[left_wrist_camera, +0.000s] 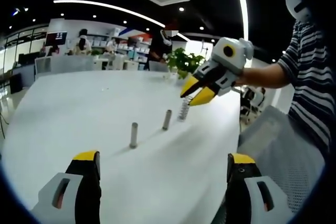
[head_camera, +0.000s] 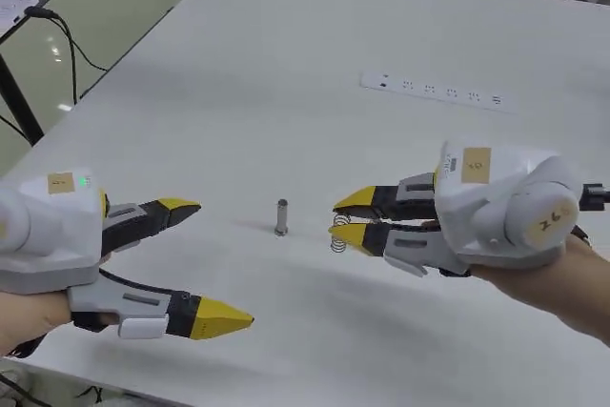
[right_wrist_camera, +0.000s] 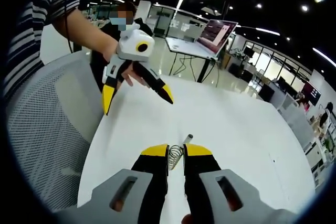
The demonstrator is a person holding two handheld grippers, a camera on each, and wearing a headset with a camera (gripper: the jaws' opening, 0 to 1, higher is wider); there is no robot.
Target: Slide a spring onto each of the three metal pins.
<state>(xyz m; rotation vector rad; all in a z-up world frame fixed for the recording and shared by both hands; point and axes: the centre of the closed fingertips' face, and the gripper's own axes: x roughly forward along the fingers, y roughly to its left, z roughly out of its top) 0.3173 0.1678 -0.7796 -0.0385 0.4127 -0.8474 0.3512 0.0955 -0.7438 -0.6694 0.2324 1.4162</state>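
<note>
Two jaws of the right gripper (right_wrist_camera: pixel 177 149) stand narrow and pinch a spring (right_wrist_camera: pixel 176 157) between their yellow tips. In the left gripper view the coil hangs upright below those tips with its lower end at or near the table (head_camera: pixel 286 64). This hold appears chosen to keep the spring's axis vertical, so that it can drop over a pin.

The left gripper (head_camera: pixel 214 262) holds nothing. Its jaws are spread wide and it hovers low over the table edge, well apart from the work, probably standing by to steady a pin.

The left gripper view shows two bare pins upright in a row, a near pin (left_wrist_camera: pixel 134 135) and a far pin (left_wrist_camera: pixel 167 119). The spring is just beside the far pin. Whether a third pin stands inside the coil cannot be told.

The pins stand directly on the table surface, not in a tray or fixture, so a sideways push may topple them. A power strip (head_camera: pixel 434 91) lies well beyond.
</note>
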